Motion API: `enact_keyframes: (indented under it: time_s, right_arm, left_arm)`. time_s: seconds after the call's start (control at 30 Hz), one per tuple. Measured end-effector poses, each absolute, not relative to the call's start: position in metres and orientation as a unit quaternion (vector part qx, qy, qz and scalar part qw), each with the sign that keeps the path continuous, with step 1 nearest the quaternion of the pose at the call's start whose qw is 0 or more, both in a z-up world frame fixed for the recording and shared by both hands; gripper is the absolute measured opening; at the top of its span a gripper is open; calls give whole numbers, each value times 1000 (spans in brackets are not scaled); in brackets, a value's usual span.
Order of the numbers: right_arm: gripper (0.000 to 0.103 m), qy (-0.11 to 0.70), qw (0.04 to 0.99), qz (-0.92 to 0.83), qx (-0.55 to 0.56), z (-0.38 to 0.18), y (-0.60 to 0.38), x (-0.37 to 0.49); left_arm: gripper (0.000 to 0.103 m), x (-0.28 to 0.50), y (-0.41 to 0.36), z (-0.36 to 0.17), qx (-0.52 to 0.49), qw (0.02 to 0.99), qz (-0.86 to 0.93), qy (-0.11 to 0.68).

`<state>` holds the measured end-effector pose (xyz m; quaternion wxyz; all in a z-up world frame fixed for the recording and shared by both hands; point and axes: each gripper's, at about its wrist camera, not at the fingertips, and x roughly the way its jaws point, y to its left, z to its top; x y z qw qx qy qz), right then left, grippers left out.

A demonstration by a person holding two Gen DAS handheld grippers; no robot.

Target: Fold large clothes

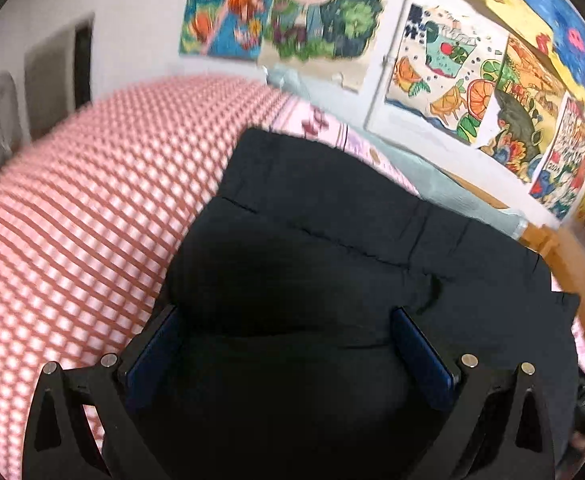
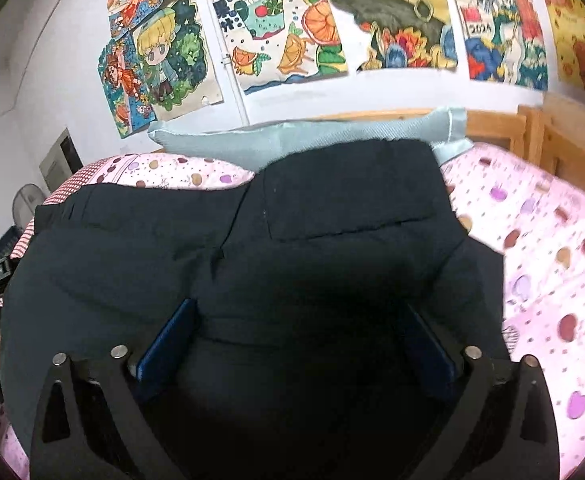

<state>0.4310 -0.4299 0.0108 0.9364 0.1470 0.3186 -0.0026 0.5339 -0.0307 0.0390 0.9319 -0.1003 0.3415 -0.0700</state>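
Dark trousers [image 2: 252, 264] lie folded on the bed, covering part of the pink dotted sheet [image 2: 540, 264] and the red checked blanket [image 1: 84, 208]. Both the left gripper [image 1: 288, 344] and right gripper [image 2: 296, 340] hang over them, jaws spread wide, clamping nothing. A grey-blue pillow [image 2: 292, 136] sits at 12 o'clock, with drawings [image 2: 276, 28] on the wall behind.

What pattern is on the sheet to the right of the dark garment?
Pale pink sheet dotted with small purple and brown hearts; clearest in the right wrist view.
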Motion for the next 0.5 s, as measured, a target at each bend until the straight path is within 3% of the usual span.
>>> enact_keyframes:
  time_s: [0.5]
  right_arm:
    - [102,239,948,40,206,-30,-443,416]
  left_arm:
    - [103,525,-42,6,-95,946,-80,301]
